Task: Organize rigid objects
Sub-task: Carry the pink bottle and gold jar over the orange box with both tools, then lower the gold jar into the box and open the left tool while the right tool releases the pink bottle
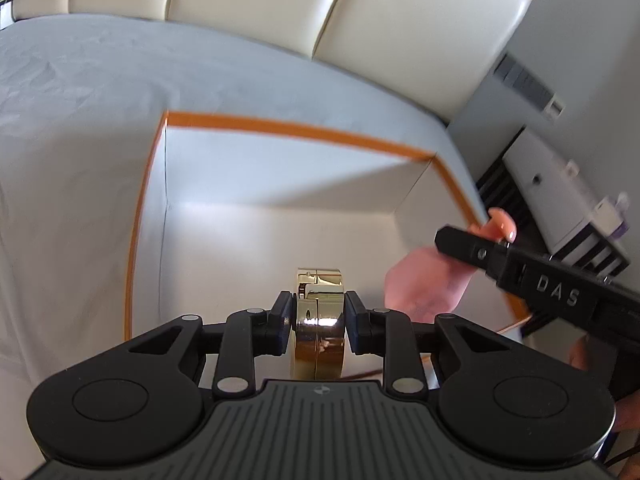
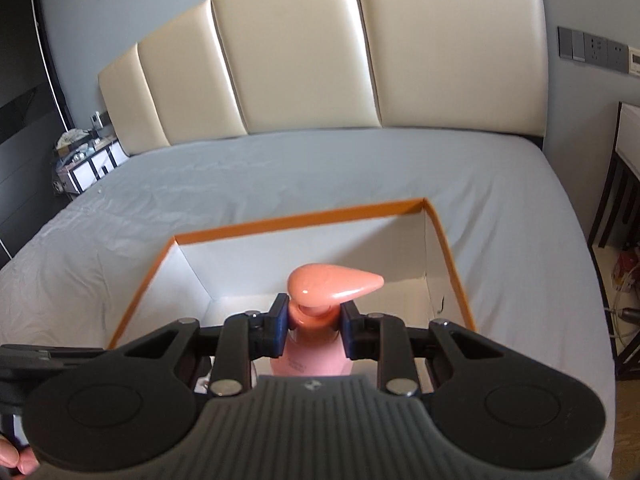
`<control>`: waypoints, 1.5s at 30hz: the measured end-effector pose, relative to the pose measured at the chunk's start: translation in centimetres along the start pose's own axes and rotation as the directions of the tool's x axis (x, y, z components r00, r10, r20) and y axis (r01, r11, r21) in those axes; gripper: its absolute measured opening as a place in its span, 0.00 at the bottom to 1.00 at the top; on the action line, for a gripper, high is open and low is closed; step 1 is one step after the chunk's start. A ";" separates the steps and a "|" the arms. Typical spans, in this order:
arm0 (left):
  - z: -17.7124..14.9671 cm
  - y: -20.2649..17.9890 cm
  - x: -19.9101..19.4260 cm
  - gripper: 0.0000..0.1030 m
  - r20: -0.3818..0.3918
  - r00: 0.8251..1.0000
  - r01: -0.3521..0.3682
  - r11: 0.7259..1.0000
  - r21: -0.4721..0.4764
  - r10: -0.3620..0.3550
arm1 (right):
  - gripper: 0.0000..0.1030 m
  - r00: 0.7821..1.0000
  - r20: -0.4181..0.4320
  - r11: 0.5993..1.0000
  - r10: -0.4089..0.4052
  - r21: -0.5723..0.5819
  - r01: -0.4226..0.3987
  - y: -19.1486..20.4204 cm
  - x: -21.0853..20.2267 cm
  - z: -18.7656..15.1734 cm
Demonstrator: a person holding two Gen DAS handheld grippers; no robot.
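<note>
A white box with an orange rim lies open on the bed; it also shows in the right wrist view. My left gripper is shut on a shiny gold round object held upright over the box's inside. My right gripper is shut on the neck of a pink pump bottle, under its peach pump head, above the box's near part. In the left wrist view the right gripper's finger and the pink bottle show at the right, over the box's right wall.
The box sits on a grey bedsheet before a cream padded headboard. A nightstand with clutter stands at the left, a white-and-black cabinet at the right. Wall switches are at the upper right.
</note>
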State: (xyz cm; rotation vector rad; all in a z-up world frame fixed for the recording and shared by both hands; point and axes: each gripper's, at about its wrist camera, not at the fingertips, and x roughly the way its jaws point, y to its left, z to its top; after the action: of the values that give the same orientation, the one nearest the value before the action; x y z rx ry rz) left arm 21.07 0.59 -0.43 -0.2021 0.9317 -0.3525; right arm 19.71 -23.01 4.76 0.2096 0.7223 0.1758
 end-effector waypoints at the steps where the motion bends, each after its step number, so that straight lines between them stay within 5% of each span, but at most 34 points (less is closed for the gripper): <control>1: -0.3 -0.2 0.4 0.29 -0.020 0.999 -0.025 1.000 0.018 0.026 | 0.25 1.000 -0.012 1.000 -0.005 0.001 0.005 0.0 0.5 -0.2; 4: -0.9 -1.0 1.0 0.29 -0.053 0.995 -0.075 0.993 0.095 0.080 | 0.24 0.999 -0.043 1.000 -0.013 0.004 0.014 0.1 1.6 -0.9; 9: -0.8 -0.1 1.2 0.29 -0.097 0.991 -0.090 0.994 0.060 0.096 | 0.25 0.998 -0.062 1.000 -0.020 -0.004 0.020 0.1 2.7 -1.7; 19: -1.2 -0.3 0.6 0.36 -0.056 0.974 -0.211 0.971 0.115 0.218 | 0.25 0.996 -0.090 1.000 -0.014 -0.020 0.012 1.0 3.7 -2.0; 21: -1.2 -0.9 0.5 0.40 -0.027 0.967 -0.247 0.955 0.162 0.255 | 0.25 0.995 -0.094 0.999 -0.017 -0.030 0.014 1.2 3.6 -2.1; 23: -1.6 -1.7 0.1 0.54 0.026 0.943 -0.329 0.919 0.218 0.331 | 0.25 0.995 -0.097 0.999 -0.022 -0.040 0.018 1.4 3.5 -2.1; 26: -2.0 -2.0 -0.5 0.56 0.074 0.925 -0.378 0.890 0.256 0.372 | 0.25 0.995 -0.099 0.999 -0.029 -0.046 0.024 1.8 3.5 -2.1; 32: -1.8 -0.5 -3.0 0.56 0.119 0.957 -0.280 0.949 0.146 0.264 | 0.25 0.992 -0.119 0.997 -0.036 -0.068 0.028 2.9 3.6 -2.4; 37: -0.7 2.2 -6.8 0.56 0.249 0.954 -0.166 0.986 -0.028 0.168 | 0.25 0.989 -0.144 0.997 -0.038 -0.077 0.027 4.1 4.0 -2.5; 40: 0.2 5.1 -7.5 0.51 0.269 0.949 -0.125 0.979 -0.162 0.166 | 0.25 0.987 -0.154 0.996 -0.036 -0.087 0.023 4.9 4.2 -2.4; 45: 0.5 8.3 -6.8 0.41 0.219 0.968 -0.055 0.958 -0.281 0.120 | 0.25 0.987 -0.163 0.996 -0.013 -0.087 -0.001 6.2 4.8 -2.2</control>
State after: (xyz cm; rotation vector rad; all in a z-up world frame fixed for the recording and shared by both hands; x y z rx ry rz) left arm 19.52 10.87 2.31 -0.4453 0.7499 -0.1120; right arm 21.21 -15.66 1.64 0.1105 0.8760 0.2202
